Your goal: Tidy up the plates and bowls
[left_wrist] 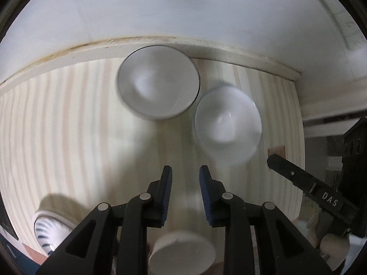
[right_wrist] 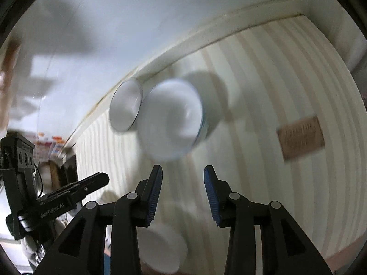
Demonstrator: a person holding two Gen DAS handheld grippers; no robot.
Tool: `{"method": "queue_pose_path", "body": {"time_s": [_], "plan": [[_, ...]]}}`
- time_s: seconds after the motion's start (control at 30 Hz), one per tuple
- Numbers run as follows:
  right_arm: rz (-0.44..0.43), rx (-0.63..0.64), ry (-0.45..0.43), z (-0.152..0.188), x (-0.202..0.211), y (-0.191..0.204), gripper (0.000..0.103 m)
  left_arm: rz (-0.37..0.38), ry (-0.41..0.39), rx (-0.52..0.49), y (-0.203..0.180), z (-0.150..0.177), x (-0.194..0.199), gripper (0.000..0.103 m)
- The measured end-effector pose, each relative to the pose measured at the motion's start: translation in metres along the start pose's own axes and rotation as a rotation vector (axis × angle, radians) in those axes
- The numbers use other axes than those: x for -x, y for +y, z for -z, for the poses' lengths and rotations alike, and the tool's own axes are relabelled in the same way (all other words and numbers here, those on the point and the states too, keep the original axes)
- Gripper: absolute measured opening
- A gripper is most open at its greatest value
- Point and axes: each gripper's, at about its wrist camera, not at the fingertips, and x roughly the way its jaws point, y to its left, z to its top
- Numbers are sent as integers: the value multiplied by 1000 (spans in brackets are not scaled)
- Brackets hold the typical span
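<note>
Two white bowls stand on the striped table. The dark-rimmed bowl (left_wrist: 158, 82) is against the back wall; it also shows in the right wrist view (right_wrist: 125, 105). A second white bowl (left_wrist: 228, 123) sits just right of it, blurred, and also shows in the right wrist view (right_wrist: 170, 119). My left gripper (left_wrist: 185, 171) is open and empty, short of both bowls. My right gripper (right_wrist: 183, 169) is open and empty, just short of the second bowl. An upturned white dish (left_wrist: 182, 255) lies under the left gripper and shows in the right wrist view (right_wrist: 160, 249).
A blue-patterned bowl (left_wrist: 51, 231) sits at the table's near left. A brown card (right_wrist: 300, 135) lies on the table to the right. The white wall (left_wrist: 183, 11) borders the table's (left_wrist: 57, 126) far edge. The right gripper's finger (left_wrist: 298, 181) shows in the left view.
</note>
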Motion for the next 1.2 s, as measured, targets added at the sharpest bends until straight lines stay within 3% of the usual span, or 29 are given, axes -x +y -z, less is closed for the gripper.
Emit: {"method": "queue_pose_path", "body": {"time_s": [0.2,0.4,0.47,0.53,0.67,0.87,1.2], "plan": [[39,14,25,-41,-36,-3,41,-48,70,22,-9,-34,-44,23],[70,13,58,-51,-69,-8,38,-106,74,-19,-19,-41,-72,21],[81,24,63,-53,-76,-8,14,-117,62,-48,-24,-42,-76,15],[83,34,59,-53,-79,-6,12,-133,52,-68,-29,-41,-78,13],[117,60,49,-50,-79,-2,11,-140,35,-85,-33,-36,-73,13],[100,65,52,-35,-67,0,10,-119,-16,-107,-31,-12,-40,13],[93,126,-3,17,-2,33,10,-83,-107,-155,-28,32,24,13]]}}
